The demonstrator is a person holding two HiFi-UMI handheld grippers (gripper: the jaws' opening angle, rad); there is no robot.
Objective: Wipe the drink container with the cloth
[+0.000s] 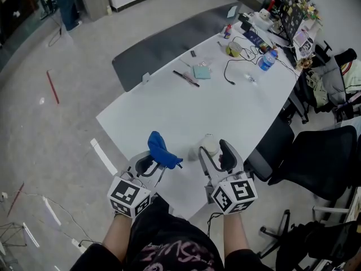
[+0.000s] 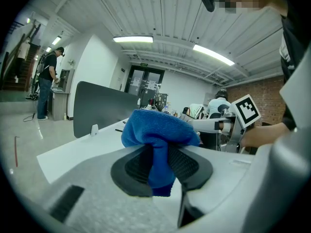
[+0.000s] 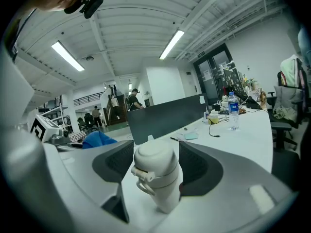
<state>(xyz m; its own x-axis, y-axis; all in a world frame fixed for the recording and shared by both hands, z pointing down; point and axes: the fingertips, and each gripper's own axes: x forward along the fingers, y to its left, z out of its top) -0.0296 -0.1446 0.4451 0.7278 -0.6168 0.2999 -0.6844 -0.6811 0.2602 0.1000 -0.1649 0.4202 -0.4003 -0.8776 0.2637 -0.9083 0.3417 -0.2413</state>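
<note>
Blue cloth [image 2: 158, 130], soft and limp, is hanging pinched in the left gripper's [image 2: 156, 165] closed jaws. The white drink container [image 3: 156, 176] is standing upright on the surface [image 1: 186, 106] between the right gripper's [image 1: 216, 156] wide-open jaws, unpressed. Smooth, rigid and probably light, it is inviting a mid-body grip below the lid.
</note>
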